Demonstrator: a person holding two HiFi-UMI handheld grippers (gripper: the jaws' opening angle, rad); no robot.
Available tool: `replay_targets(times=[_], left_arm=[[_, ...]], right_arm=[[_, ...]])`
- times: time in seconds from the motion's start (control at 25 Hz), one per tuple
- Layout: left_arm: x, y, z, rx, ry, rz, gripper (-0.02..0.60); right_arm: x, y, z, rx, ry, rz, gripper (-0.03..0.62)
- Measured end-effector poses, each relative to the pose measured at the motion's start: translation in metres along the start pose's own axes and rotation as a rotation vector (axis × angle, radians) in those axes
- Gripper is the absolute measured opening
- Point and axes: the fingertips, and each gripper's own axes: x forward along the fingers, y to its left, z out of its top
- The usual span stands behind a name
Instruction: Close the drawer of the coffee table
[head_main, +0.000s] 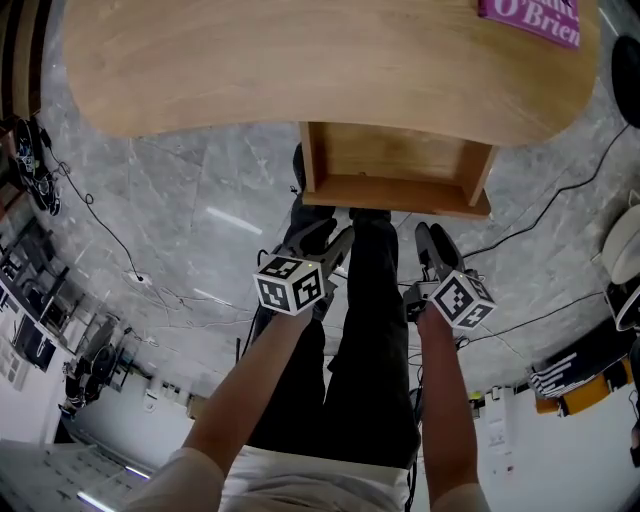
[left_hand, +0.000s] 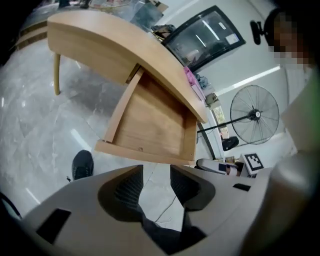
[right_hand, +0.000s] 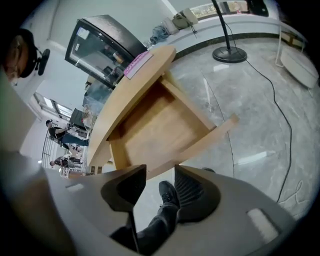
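Head view looks down on our two grippers side by side above our dark trouser legs (head_main: 370, 330), both short of the drawer (head_main: 395, 165), which stands pulled out from under the curved edge of the wooden coffee table (head_main: 300, 60). The left gripper (head_main: 328, 240) points toward the left half of the drawer's front panel and the right gripper (head_main: 435, 245) toward the right half; neither touches the wood. A pink book (head_main: 535, 15) lies on the tabletop at its far right corner. In the left gripper view our jaws stand spread, with only the grey marble floor (head_main: 180, 220) and a strip of trouser leg showing in the gap, and the drawer's bare wooden bottom lies beyond them. A black shoe (left_hand: 81, 165) rests on the floor just left of the jaws, and a standing fan (left_hand: 254, 115) is off to the right. In the right gripper view those jaws are likewise parted on nothing, a shoe and leg visible between them, the drawer front just past their tips.
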Motion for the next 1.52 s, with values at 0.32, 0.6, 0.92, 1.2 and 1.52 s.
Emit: replay_targets(times=[0.32, 0.6, 0.92, 1.2, 1.52], left_arm=[[0.026, 0.016, -0.001, -0.356, -0.056, -0.082, 0.263], [0.038, 0.029, 0.016, -0.576, -0.191, -0.147, 0.280], [0.045, 0.035, 0.032, -0.569, -0.236, -0.174, 0.279], [0.044, 0.037, 0.032, -0.548, -0.234, -0.186, 0.279], [0.044, 0.038, 0.027, -0.511, -0.209, -0.150, 0.238]], right_arm=[[0.023, -0.017, -0.003, 0.169, -0.014, 0.038, 0.270], [0.031, -0.026, 0.013, 0.255, -0.070, 0.080, 0.278], [0.042, -0.036, 0.019, 0.305, -0.070, 0.122, 0.278], [0.045, -0.032, 0.017, 0.262, -0.058, 0.132, 0.247], [0.043, -0.035, 0.018, 0.262, -0.057, 0.131, 0.213]])
